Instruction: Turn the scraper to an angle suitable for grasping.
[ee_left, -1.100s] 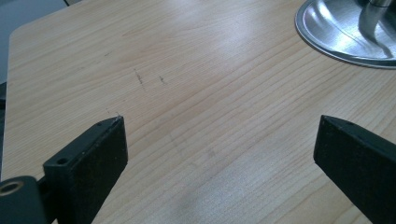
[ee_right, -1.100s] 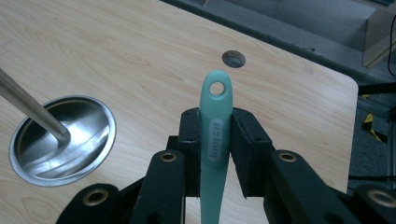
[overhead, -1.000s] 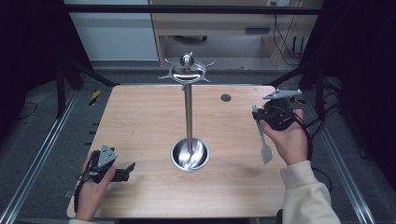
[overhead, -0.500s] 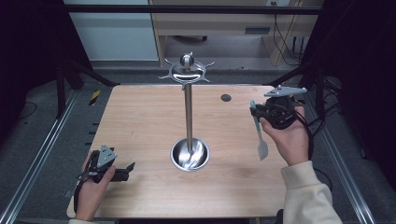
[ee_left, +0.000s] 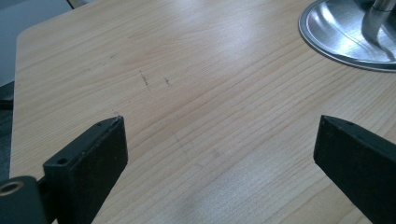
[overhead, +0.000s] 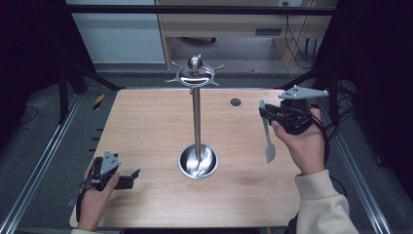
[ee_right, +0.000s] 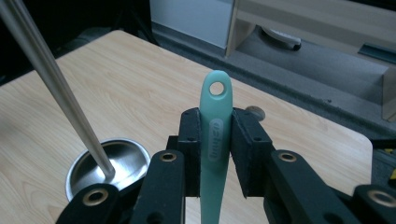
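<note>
From above, the right gripper (overhead: 269,113) holds a pale green plastic spatula with a hole in its handle end (overhead: 267,134) off the light wooden table (overhead: 146,126); the blade hangs down toward the person, clear of the board. Mid-table stands a tall steel utensil stand with a round dished base and a crown of hooks on top (overhead: 197,117). The left gripper (overhead: 127,177) rests near the table's front left corner, well apart from the stand.

In the left gripper view its black jaws stand spread wide over bare wood, nothing between them, with the stand's base rim (ee_left: 336,46) at the upper right.

In the right gripper view the jaws pinch the spatula's handle (ee_right: 214,140) just below the hole (ee_right: 216,87), which pokes free above the pads; the stand's pole (ee_right: 56,88) slants at the left.

The work looks like hanging the spatula on a hook. To do it well, I'd keep the hole clear of the pads, lift above the hook crown, line the hole up squarely with one hook tip, and let go only once the handle has slid on.
</note>
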`<state>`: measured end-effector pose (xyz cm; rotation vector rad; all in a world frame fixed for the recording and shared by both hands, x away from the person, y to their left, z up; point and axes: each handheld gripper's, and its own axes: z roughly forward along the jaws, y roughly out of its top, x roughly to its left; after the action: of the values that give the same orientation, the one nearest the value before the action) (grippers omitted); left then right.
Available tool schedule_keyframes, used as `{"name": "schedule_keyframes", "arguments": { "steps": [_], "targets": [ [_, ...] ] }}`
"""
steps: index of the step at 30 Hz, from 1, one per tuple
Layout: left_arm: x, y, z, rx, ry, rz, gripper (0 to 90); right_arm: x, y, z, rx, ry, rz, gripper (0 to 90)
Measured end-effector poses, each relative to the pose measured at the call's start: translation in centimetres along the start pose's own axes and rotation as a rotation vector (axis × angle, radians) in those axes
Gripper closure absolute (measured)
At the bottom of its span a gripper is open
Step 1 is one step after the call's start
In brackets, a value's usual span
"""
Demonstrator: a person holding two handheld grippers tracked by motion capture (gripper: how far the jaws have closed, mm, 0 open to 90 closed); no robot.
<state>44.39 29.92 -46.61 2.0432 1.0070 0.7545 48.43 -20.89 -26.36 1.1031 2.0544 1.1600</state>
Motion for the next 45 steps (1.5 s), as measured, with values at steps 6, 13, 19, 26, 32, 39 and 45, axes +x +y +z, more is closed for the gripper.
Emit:
{"name": "schedule_keyframes", "arguments": {
  "steps": [6, 13, 19, 26, 32, 39, 45],
  "targets": [
    [0.1, -0.1, -0.1, -0.003, 0.006, -0.007, 2.7, 0.7, 1.2, -0.3, -0.049, 0.029, -0.017, 74.4],
    [0.0, 0.0, -0.1, 0.0, 0.006, -0.003, 2.7, 1.7, 1.7, -0.6, -0.08, 0.05, -0.029, 74.5],
    [0.1, -0.1, 0.0, -0.002, 0.007, -0.004, 2.7, 2.2, 2.1, -1.0, -0.103, 0.069, -0.033, 74.4],
    [0.0, 0.0, -0.1, -0.001, 0.007, -0.003, 2.7, 2.9, 2.6, -1.2, -0.126, 0.094, -0.039, 74.4],
    [0.1, 0.0, -0.1, -0.003, 0.007, -0.004, 2.7, 3.5, 3.1, -1.7, -0.155, 0.108, -0.045, 74.5],
    [0.0, 0.0, 0.0, -0.001, 0.004, -0.003, 2.7, 4.2, 4.0, -2.2, -0.18, 0.123, -0.061, 74.4],
    [0.0, 0.0, 0.0, -0.002, 0.004, -0.002, 2.7, 4.6, 4.4, -2.6, -0.191, 0.129, -0.067, 74.4]
  ]
}}
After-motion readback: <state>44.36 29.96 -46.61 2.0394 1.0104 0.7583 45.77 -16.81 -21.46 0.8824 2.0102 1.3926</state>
